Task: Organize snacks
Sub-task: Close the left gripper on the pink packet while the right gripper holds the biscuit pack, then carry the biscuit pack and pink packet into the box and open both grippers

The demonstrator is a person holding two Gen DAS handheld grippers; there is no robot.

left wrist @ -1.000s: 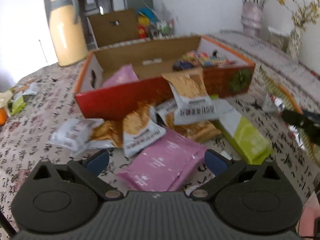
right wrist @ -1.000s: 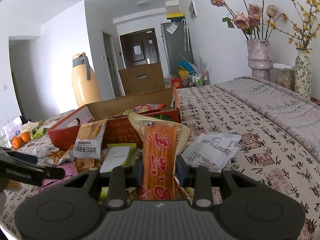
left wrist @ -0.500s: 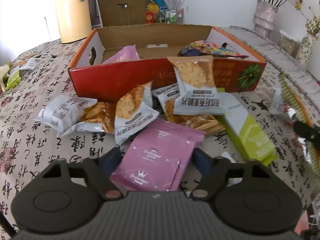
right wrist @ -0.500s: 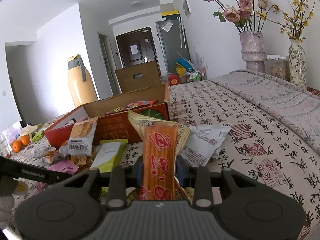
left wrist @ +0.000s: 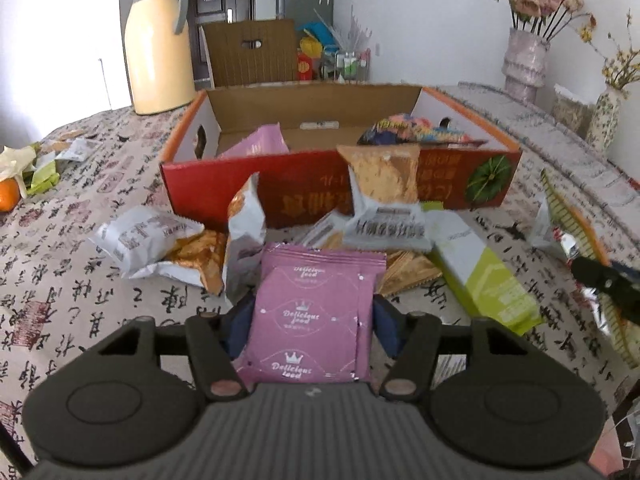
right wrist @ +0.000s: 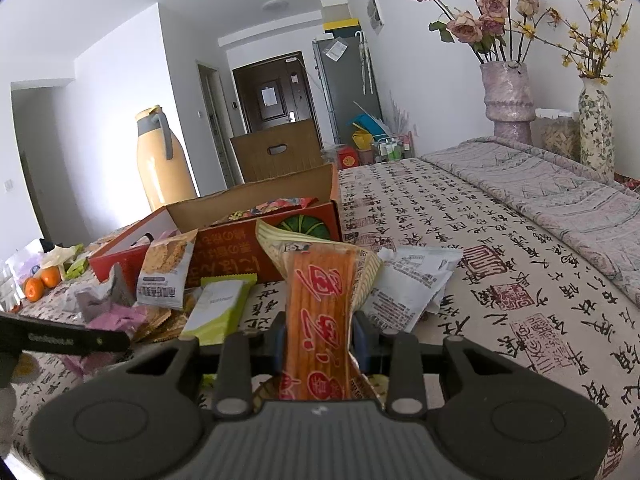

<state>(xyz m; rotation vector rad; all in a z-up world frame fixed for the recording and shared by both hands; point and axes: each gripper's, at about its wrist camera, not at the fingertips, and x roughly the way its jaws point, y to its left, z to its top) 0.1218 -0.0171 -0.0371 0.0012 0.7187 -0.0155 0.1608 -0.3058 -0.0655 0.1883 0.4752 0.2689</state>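
The left gripper (left wrist: 306, 316) has a pink snack packet (left wrist: 310, 312) between its two blue pads, and its jaws have just been closing in on the packet, so both pads now press its sides. The packet sticks up and forward out of the gripper, above the desk (left wrist: 60, 280) with its cloth full of black writing. Just past it lies a heap of snacks: white and orange cracker bags (left wrist: 160, 240) on the left, one cracker bag (left wrist: 384, 200) leaning on the red box (left wrist: 304, 196), and a green and white box (left wrist: 480, 276) lying flat on the right. The red box is open on top, and inside it sit another pink packet (left wrist: 256, 144) on the left and some bright, colourful snack bags (left wrist: 416, 130) on the right. The right gripper (right wrist: 319, 340) is clamped tight on a long orange snack bag (right wrist: 320, 312) with red writing, which stands straight up between its pads. A white wrapper (right wrist: 408, 284) lies flat on the desk just right of that bag. A tall yellow jug (left wrist: 156, 40) stands behind the red box, and two oranges (right wrist: 42, 282) sit far off at the left edge of the desk
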